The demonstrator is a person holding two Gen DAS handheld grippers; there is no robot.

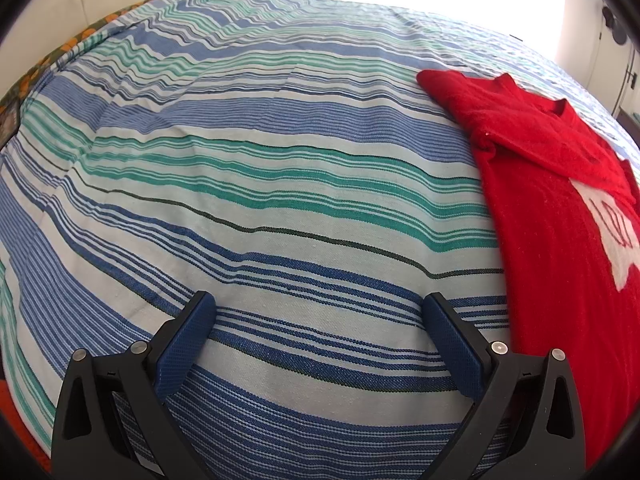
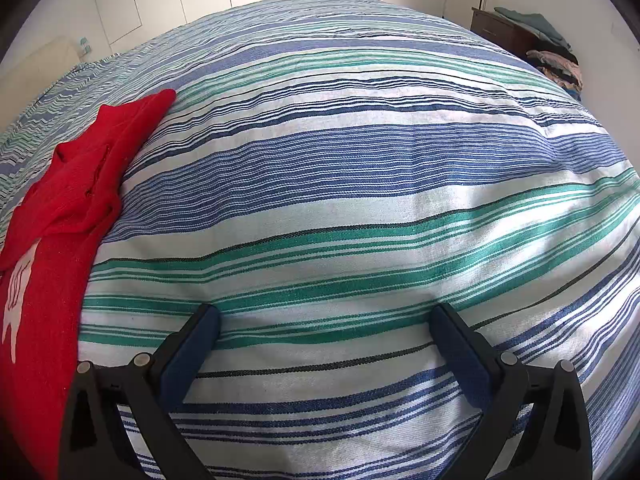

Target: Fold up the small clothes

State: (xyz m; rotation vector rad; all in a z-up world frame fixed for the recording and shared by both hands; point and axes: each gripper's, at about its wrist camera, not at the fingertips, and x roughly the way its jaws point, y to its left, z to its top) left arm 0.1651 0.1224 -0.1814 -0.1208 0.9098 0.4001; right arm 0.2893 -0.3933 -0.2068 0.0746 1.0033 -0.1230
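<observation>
On the bed, spread over a bedcover striped in blue, green and white (image 1: pixel 280 184), lies the small red knitted sweater (image 1: pixel 560 208) I am here to fold. From my left wrist camera it fills the right side of the view, lying flat on the cover, with its neck opening toward the far end and one sleeve folded in across the chest. A white shape with red line markings sits on its front, partly cut off by the frame edge; I cannot make out what it depicts. The knit looks soft and slightly fuzzy, with a bunched crease where the sleeve meets the body.

My right wrist camera shows the same sweater (image 2: pixel 60 216) at the left edge, the white shape again only partly in view.

My left gripper (image 1: pixel 320 308) has its blue-padded fingers spread wide, holding nothing, over bare striped cover just beside the sweater's edge. My right gripper (image 2: pixel 326 316) is likewise gaping and empty, over the cover and clear of the garment.

Far right in the right view, a dark wooden cabinet (image 2: pixel 500 30) carries a pile of folded clothes (image 2: pixel 556 66).
</observation>
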